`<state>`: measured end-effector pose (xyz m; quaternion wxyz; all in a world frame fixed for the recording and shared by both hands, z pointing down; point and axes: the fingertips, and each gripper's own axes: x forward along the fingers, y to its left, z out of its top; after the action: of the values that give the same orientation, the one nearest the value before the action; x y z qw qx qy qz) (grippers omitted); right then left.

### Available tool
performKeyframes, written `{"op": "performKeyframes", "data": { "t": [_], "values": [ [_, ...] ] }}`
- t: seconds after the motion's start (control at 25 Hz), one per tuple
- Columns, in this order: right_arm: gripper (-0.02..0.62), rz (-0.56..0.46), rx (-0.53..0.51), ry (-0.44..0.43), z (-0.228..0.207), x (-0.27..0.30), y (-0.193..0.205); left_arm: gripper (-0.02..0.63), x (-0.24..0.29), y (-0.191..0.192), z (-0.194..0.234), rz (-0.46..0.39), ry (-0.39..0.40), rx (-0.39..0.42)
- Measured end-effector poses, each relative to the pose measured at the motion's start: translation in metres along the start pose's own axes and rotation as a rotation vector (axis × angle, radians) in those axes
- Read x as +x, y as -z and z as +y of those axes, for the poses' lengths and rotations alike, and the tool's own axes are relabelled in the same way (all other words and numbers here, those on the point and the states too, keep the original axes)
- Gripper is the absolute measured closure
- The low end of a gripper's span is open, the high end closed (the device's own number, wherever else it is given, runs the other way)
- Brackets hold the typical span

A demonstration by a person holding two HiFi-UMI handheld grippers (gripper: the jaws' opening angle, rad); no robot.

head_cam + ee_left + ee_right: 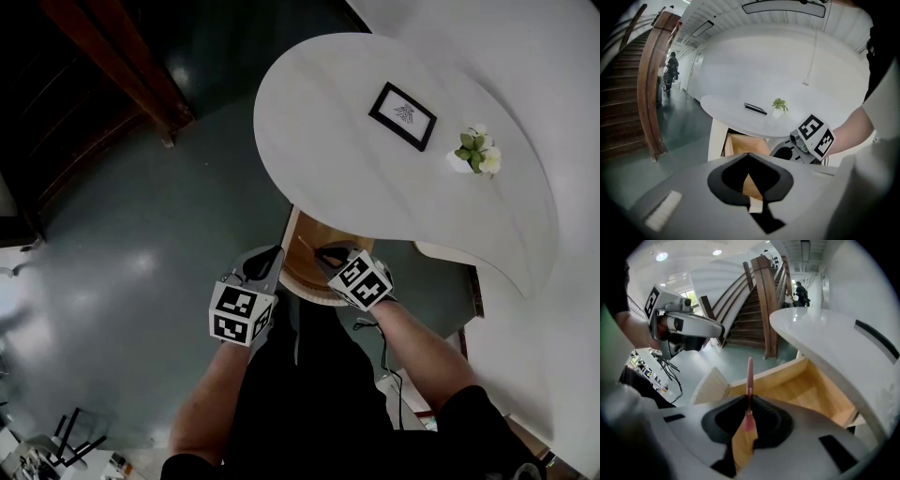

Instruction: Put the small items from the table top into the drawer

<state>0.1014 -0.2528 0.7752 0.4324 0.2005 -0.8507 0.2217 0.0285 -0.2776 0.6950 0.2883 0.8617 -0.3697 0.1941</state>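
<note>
Two hand-held grippers hang side by side over the open wooden drawer under a white table. The right gripper pinches a slim pink stick, which stands upright out of its jaws, above the drawer's wooden floor. What kind of item the stick is cannot be told. The left gripper has its jaws pressed together at the tips with nothing between them; the drawer's light wood shows through the gap behind them. On the table top lie a black picture frame and, well apart from it, a small potted plant. The person's bare forearms reach down toward the drawer from the lower edge of the head view.
</note>
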Motion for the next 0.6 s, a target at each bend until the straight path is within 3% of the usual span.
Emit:
{"op": "performKeyframes", "data": {
  "t": [0.6],
  "values": [
    [0.543,0.285,-0.122,-0.050,-0.024,0.072,0.060,0.595,0.006,0.024,0.013,0.055,-0.039,-0.048]
  ]
}}
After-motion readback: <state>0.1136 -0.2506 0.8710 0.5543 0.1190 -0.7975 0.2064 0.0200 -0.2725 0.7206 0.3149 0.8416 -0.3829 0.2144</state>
